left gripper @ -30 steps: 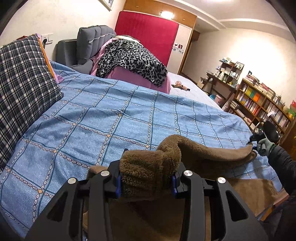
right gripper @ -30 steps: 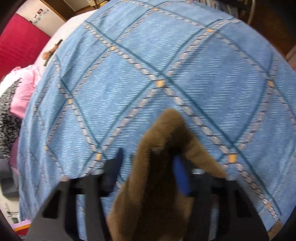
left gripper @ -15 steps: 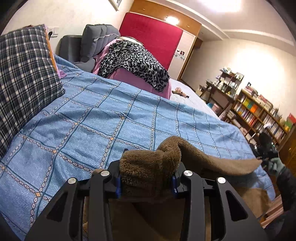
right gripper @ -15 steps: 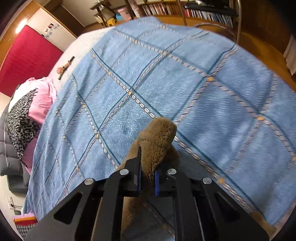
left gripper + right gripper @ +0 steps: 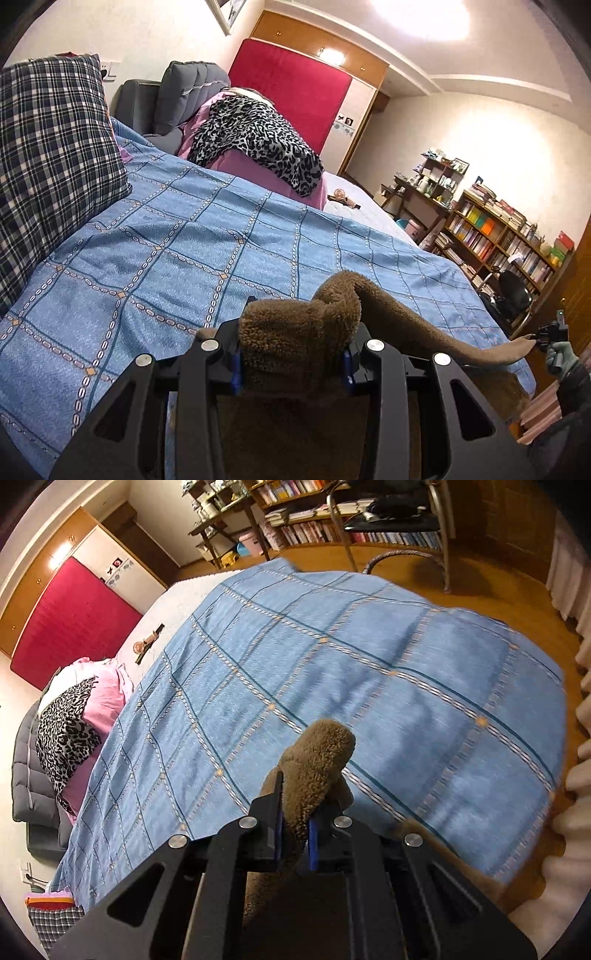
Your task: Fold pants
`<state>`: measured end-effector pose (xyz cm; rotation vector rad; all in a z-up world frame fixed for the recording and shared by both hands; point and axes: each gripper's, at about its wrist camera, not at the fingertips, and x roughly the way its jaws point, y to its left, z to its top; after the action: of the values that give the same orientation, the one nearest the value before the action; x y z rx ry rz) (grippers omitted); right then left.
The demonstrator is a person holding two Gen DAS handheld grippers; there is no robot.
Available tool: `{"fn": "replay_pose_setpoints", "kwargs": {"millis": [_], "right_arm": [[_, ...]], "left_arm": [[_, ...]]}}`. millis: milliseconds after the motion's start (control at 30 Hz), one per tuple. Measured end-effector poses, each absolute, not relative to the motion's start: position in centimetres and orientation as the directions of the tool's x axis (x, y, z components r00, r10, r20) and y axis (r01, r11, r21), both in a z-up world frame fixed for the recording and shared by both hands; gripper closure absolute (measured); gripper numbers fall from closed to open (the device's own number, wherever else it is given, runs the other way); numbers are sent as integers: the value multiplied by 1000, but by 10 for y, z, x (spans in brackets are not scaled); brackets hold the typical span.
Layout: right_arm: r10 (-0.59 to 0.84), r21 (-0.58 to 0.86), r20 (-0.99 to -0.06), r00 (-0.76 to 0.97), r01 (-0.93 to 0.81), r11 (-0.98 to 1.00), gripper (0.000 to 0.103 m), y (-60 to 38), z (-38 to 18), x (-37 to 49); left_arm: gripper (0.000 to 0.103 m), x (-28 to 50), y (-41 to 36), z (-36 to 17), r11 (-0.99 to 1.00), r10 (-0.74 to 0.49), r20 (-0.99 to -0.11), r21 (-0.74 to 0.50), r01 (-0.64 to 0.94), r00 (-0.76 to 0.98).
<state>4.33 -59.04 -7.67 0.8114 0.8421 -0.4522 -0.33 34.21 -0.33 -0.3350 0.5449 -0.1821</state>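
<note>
The brown fleece pants (image 5: 413, 325) hang stretched between my two grippers above the near edge of the bed. My left gripper (image 5: 291, 365) is shut on a thick bunch of the pants' fabric. From there the cloth runs right to my right gripper (image 5: 550, 334), seen small at the far right with a gloved hand. In the right wrist view my right gripper (image 5: 295, 834) is shut on a thin fold of the pants (image 5: 314, 760), which sticks up past the fingertips. The rest of the pants hangs below, hidden.
The bed carries a blue patterned cover (image 5: 192, 251) (image 5: 332, 672). A plaid pillow (image 5: 48, 173) lies at the left. A leopard-print and pink pile (image 5: 255, 140) sits at the head. Bookshelves (image 5: 509, 236) and a chair (image 5: 399, 528) stand beyond the bed's right side.
Both grippers have risen and pulled back from the bed with the pants held; more of the room and floor shows. The right gripper's jaws have narrowed onto a thin fold.
</note>
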Motion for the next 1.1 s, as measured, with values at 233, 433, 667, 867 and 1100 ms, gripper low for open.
{"fn": "replay_pose_setpoints", "kwargs": {"millis": [233, 433, 667, 867, 1100], "right_arm": [[-34, 479, -799, 601, 669, 568, 94, -592, -108, -24], [-36, 483, -798, 602, 673, 560, 94, -581, -127, -59], [-25, 476, -811, 584, 684, 552, 94, -579, -156, -80], [-7, 473, -820, 573, 685, 554, 93, -581, -187, -89], [10, 501, -797, 604, 652, 569, 91, -581, -194, -94]], "left_arm": [[65, -32, 336, -16, 933, -273, -490, -345, 104, 828], [65, -52, 338, -27, 940, -259, -516, -328, 91, 817], [55, -66, 340, -51, 958, -241, -572, -272, 96, 784], [26, -75, 358, -78, 976, -151, -660, -220, 4, 736], [17, -87, 366, -82, 986, -122, -705, -164, 6, 698]]}}
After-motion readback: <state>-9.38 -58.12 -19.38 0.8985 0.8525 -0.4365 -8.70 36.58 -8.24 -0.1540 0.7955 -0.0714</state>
